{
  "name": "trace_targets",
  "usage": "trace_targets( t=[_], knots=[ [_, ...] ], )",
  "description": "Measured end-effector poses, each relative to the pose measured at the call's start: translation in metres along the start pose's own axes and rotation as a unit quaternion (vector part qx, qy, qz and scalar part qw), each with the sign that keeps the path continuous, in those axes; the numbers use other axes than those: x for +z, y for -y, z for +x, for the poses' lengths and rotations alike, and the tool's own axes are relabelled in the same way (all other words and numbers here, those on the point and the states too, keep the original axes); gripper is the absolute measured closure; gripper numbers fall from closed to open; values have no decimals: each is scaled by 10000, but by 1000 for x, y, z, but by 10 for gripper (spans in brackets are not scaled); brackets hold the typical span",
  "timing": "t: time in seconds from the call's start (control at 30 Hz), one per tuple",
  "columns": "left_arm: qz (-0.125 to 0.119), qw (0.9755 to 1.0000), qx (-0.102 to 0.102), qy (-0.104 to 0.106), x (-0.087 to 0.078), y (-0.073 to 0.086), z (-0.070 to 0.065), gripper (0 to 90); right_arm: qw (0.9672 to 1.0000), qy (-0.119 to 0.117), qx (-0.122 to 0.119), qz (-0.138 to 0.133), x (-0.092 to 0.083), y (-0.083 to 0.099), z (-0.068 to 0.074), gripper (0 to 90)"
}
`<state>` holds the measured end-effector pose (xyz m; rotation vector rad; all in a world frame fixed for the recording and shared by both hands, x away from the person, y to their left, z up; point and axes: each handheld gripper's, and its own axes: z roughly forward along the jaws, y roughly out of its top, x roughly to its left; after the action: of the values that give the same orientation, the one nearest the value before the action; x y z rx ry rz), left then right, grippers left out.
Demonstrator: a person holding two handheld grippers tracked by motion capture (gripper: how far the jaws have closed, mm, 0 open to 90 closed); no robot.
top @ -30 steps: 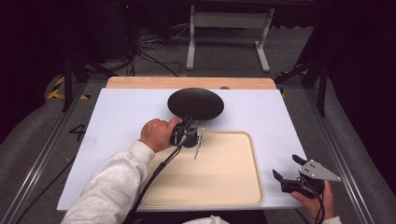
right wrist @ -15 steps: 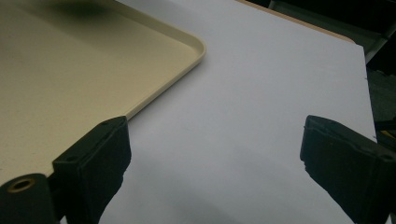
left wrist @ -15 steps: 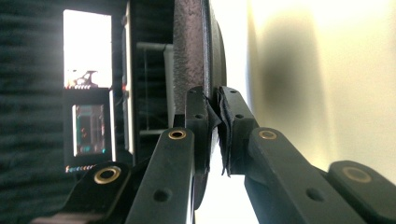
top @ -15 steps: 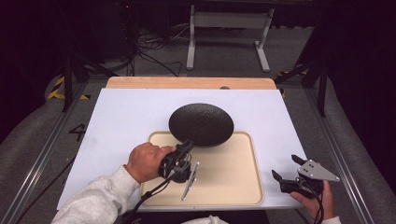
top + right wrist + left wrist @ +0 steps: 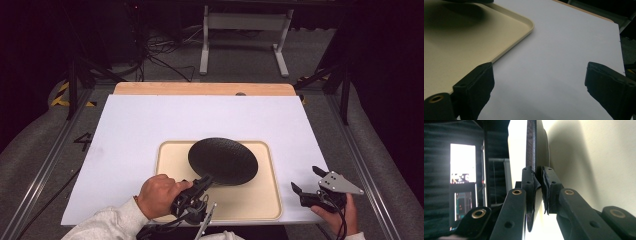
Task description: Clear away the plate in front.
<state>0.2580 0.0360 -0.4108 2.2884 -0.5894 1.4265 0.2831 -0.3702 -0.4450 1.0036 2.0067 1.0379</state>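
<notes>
left gripper [image 5: 207, 179] has its pads clamped on the near rim of the black plate [image 5: 223, 161], and the plate reaches out ahead of those fingers over the beige tray [image 5: 260, 202]. right gripper [image 5: 306, 181] sits off past the tray's right edge, jaws spread wide, only white table cover [image 5: 564, 62] between its fingers.

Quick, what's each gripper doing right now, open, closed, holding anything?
Left gripper: closed on the rim of the black plate, over the tray.
Right gripper: open, holding nothing.
</notes>
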Motion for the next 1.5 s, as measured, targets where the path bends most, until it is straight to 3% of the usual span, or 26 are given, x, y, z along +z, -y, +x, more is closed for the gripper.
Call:
trace_targets(
  t=[0.07, 0.17, 0.23, 0.3, 0.43, 0.5, 0.7, 0.93, 1.0, 1.27, 1.3, 1.33, 1.4, 1.5],
  knots=[
    [65, 9998, -71, 199, 1, 1, -6, 811, 10000, 7, 7, -5, 0, 0, -1, 95],
    [0, 10000, -38, 83, 2, 3, -13, 818, 10000, 35, 45, -11, 0, 0, -1, 94],
    [-93, 9996, -233, 160, 2, 7, -13, 821, 10000, 20, 27, 2, 0, 0, -1, 93],
    [-221, 9982, -501, 261, 2, 11, -14, 830, 10000, 18, 10, 15, 0, 0, 0, 92],
    [-205, 9971, -543, 483, 4, 14, -22, 848, 10000, 18, 37, 21, 1, 1, -1, 93],
    [-208, 9954, -619, 697, 6, 15, -28, 857, 10000, 2, 43, 26, 1, 1, -1, 92],
    [-238, 9926, -819, 865, 12, 20, -29, 841, 10000, -24, 25, 34, 1, 2, -1, 92],
    [-173, 9862, -1116, 1212, 23, 30, -33, 792, 10000, -55, 30, 69, 3, 3, 0, 92],
    [-132, 9860, -1068, 1273, 26, 31, -35, 780, 10000, -56, 35, 58, 2, 3, -1, 92],
    [-231, 9790, -1375, 1486, 30, 35, -36, 750, 9999, -79, 57, 57, 3, 3, -1, 92],
    [-231, 9790, -1375, 1486, 30, 35, -36, 745, 9999, -86, 56, 61, 3, 3, -1, 92],
    [-267, 9766, -1523, 1497, 30, 37, -35, 740, 9999, -87, 48, 61, 3, 3, -1, 92],
    [-298, 9757, -1561, 1508, 31, 37, -35, 734, 9999, -89, 45, 56, 3, 3, 0, 92],
    [-358, 9712, -1742, 1583, 31, 40, -34, 723, 9999, -93, 49, 55, 3, 3, -1, 92]
  ],
)
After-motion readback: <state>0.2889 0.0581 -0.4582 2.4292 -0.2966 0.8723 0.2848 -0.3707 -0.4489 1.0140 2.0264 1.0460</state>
